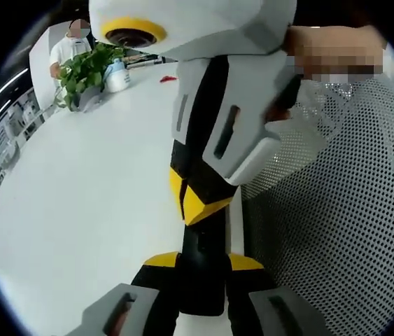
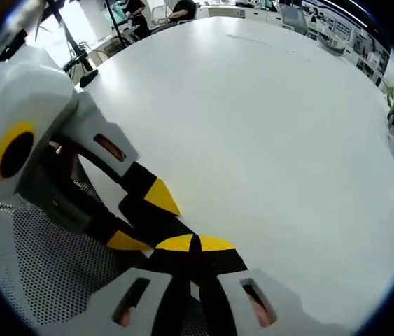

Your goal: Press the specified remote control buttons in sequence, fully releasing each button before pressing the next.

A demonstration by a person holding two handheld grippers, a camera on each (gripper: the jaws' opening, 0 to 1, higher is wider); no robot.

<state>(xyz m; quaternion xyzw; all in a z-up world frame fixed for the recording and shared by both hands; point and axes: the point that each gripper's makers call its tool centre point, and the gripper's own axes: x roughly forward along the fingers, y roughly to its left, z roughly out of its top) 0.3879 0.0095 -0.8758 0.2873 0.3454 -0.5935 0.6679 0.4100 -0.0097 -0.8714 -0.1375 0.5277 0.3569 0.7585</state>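
In the left gripper view my left gripper (image 1: 203, 264) rises from the bottom, its yellow-tipped jaws a little apart. The right gripper (image 1: 195, 204), white with black and yellow fingers, reaches down from the top, and its dark tip lies over that gap. A hand (image 1: 326, 49) holds it at the upper right. In the right gripper view my right gripper (image 2: 194, 243) has its yellow tips pressed together with nothing between them. There the left gripper (image 2: 148, 220) comes in from the left and its fingers touch mine at the tips.
Both grippers hover at the edge of a large white table (image 2: 252, 126), over a grey perforated mesh surface (image 1: 343, 210). On the table's far side stand a potted plant (image 1: 85, 73) and a white bottle (image 1: 117, 75), with a small red item (image 1: 169, 79) nearby. A person (image 1: 71, 45) is behind them.
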